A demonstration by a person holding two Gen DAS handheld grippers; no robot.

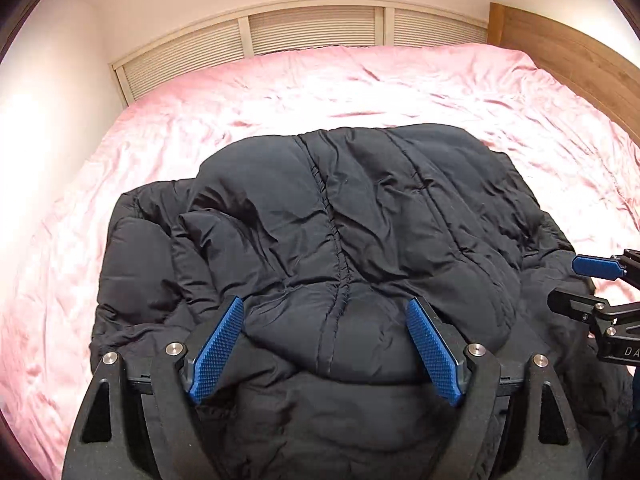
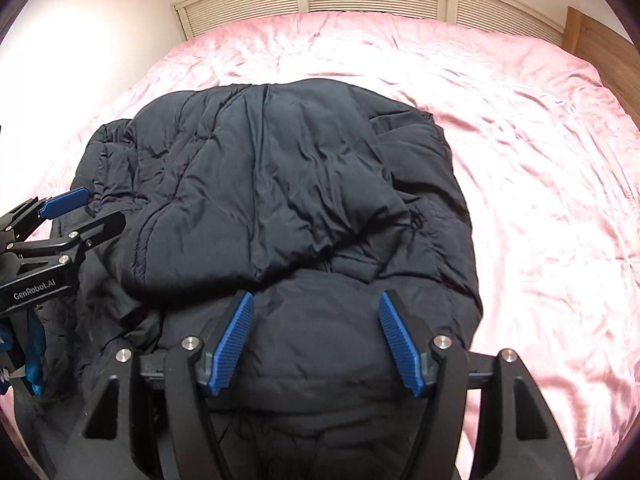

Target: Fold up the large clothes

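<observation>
A big black puffer jacket (image 1: 340, 220) lies bunched and partly folded on the pink bed; it also fills the middle of the right wrist view (image 2: 272, 184). My left gripper (image 1: 326, 312) is open, its blue pads spread wide just above the jacket's near part, holding nothing. My right gripper (image 2: 316, 308) is also open over the jacket's near edge and holds nothing. The right gripper shows at the right edge of the left wrist view (image 1: 576, 284). The left gripper shows at the left edge of the right wrist view (image 2: 100, 208).
The pink satin sheet (image 1: 360, 88) covers the whole bed around the jacket. A slatted cream panel (image 1: 312, 28) runs along the far wall. A wooden headboard (image 1: 568, 52) stands at the right. A white wall (image 1: 48, 80) is on the left.
</observation>
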